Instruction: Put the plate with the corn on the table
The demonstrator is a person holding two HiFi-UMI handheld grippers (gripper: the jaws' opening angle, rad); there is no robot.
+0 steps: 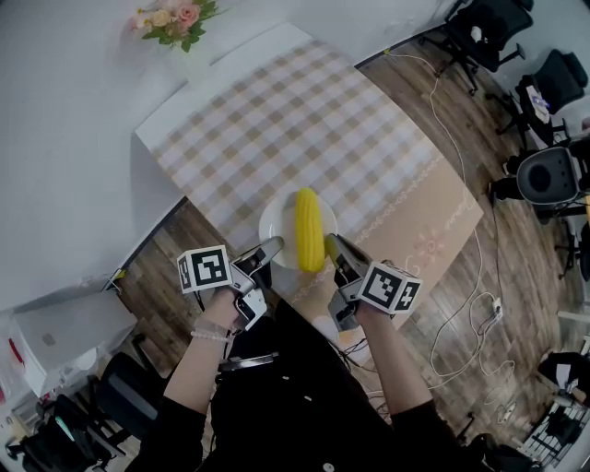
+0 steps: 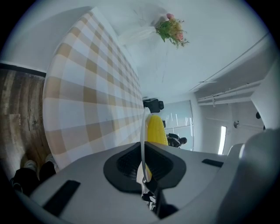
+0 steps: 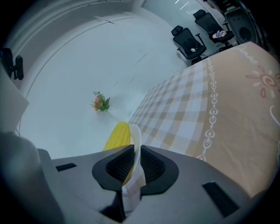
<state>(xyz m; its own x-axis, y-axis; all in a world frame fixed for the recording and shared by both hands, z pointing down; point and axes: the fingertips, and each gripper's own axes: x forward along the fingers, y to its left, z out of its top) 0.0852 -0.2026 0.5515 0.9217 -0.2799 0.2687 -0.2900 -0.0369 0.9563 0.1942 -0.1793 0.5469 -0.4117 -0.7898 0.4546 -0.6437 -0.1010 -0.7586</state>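
Where the person stands: dark clothing fills the bottom of the head view, both forearms reach forward, and a beaded bracelet sits on the left wrist
Left gripper: the left marker cube faces up; the jaws are clamped on the left rim of the plate, whose thin white edge runs between the two dark pads in the left gripper view
Right gripper: the right marker cube faces up; the jaws are pinched on the right rim of the same plate, with the rim and a pale strip below it squeezed between the pads
Plate: white and round, gripped on both sides over the near edge of the counter; whether its underside touches the cloth cannot be told
Corn: one yellow cob lying lengthwise across the middle of the plate, pointing away from the person, between the two grippers
Counter: covered by a tablecloth checked in beige and white, with a peach border printed with small ornaments along the right side
Floor: dark wood planks around the counter, with pale cables trailing on the right
Flowers: a pink and green bunch beyond the far corner of the counter
Office chairs: black, grouped at the far right, well apart from the counter
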